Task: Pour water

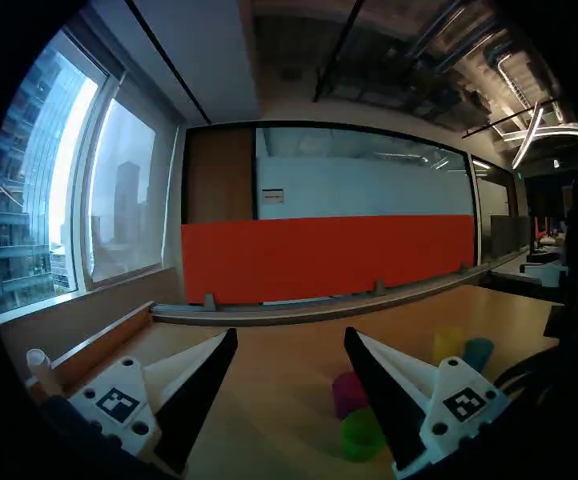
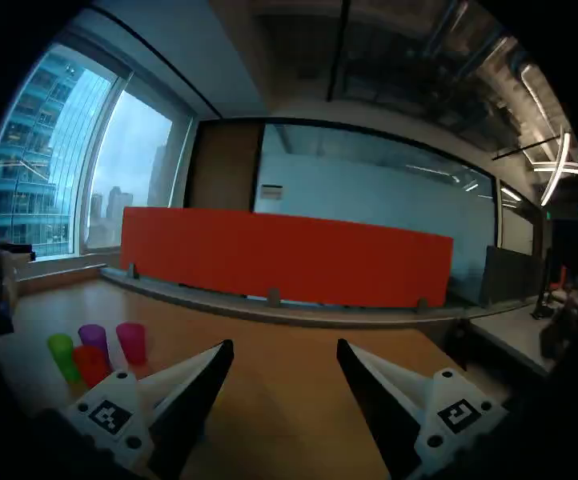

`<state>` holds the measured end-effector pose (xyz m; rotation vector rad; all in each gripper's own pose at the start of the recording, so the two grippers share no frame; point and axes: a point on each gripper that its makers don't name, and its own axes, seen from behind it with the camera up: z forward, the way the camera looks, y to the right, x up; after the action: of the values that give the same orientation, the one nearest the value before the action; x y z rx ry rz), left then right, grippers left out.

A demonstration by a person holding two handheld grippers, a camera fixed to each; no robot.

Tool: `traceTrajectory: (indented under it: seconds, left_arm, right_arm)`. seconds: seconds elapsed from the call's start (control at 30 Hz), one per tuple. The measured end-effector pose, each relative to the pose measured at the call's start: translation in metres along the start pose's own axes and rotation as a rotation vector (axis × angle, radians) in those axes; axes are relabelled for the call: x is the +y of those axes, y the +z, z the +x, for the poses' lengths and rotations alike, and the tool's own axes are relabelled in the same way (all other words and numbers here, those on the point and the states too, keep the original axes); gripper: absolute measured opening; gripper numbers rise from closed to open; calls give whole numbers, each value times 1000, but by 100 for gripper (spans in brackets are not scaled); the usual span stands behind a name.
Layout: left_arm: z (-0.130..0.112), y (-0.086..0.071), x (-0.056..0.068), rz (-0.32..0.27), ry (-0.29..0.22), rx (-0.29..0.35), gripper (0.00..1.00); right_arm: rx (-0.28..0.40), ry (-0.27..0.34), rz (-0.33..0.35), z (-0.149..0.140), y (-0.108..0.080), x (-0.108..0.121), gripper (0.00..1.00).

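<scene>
Cups, left gripper view: a magenta cup and a lime cup are standing upright on your side of the orange divider, well apart from it. They are just beside each other, and your gripper's right-hand finger is hiding part of each.
More cups, same view: a yellow cup and a teal cup are sitting side by side, nearer the divider's right end than the first pair.
Cups, right gripper view: a green cup, a purple cup, a pink cup and a red cup are clustering together on your side of the divider, off toward its left end. You cannot tell whether they are touching, nor whether any are the same cups as in the other view.
Contents: you are not getting any look inside the cups.
Left gripper: you are holding its fingers spread wide with nothing between them, pointing toward the divider and hanging over bare wood.
Right gripper: its fingers are likewise standing wide apart and gripping nothing, aiming at the divider's middle, with the cup cluster to the left of them.
Desk: light wood is carrying all the cups and running up to the divider's foot.
Behind the divider: a glass wall is rising above its top edge.
Past the divider's left end: a window is showing tall buildings.
</scene>
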<state>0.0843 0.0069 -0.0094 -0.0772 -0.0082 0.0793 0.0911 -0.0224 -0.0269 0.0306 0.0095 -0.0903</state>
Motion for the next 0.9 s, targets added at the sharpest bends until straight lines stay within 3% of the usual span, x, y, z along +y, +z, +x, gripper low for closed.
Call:
traceTrajectory:
  seconds: [0.2, 0.5, 0.9]
  left_arm:
    - [5, 1, 3, 14, -32, 29, 100]
    - [0, 1, 3, 41, 4, 32, 100]
    - [-16, 1, -10, 104, 65, 42, 100]
  right_arm:
    - [60, 28, -72, 11, -8, 15, 100]
    - [117, 65, -129, 22, -17, 30, 100]
    - [86, 76, -114, 10, -11, 20, 100]
